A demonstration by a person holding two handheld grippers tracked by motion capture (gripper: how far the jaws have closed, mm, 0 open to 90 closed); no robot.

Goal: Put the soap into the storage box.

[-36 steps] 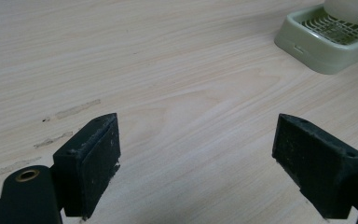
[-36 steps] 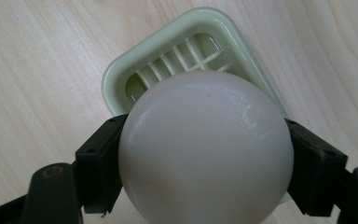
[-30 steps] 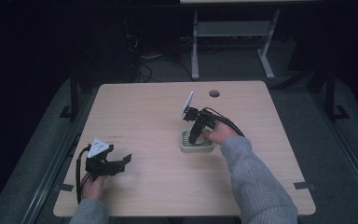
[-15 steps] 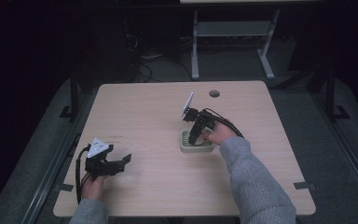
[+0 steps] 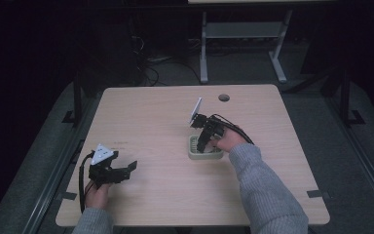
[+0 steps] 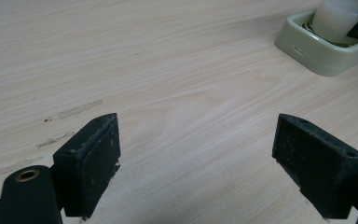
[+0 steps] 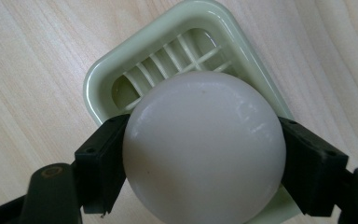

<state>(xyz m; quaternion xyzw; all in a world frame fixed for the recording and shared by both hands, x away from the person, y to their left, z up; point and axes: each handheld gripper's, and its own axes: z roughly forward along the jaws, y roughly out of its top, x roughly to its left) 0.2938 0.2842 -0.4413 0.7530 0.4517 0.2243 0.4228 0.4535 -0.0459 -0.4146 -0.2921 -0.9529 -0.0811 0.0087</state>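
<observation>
Right gripper (image 7: 200,158) is pinching a white ball (image 7: 204,151), one jaw pressed on each side of it, directly over a pale green tray (image 7: 98,88) with a slatted bottom. In the right gripper view the ball covers the lower centre of the frame and hides most of the tray's grid; whether the ball touches the slats can't be told from here. In the high view the right gripper (image 5: 203,142) points down into the tray (image 5: 193,152), right of centre on the desk (image 5: 151,122), with the grey plate tilted up above it and the person's right hand (image 5: 230,140) and grey sleeve coming in from lower right. Left gripper (image 5: 126,169) sits low at lower left of the high view, well apart from the tray, jaws spread wide with nothing between them. Left gripper view confirms: left gripper (image 6: 196,154) shows bare wood grain between the two black pads, a few scuff marks on the desk (image 6: 168,70) at mid left, and the tray (image 6: 307,53) with the ball (image 6: 338,18) in the upper right corner of the frame.
</observation>
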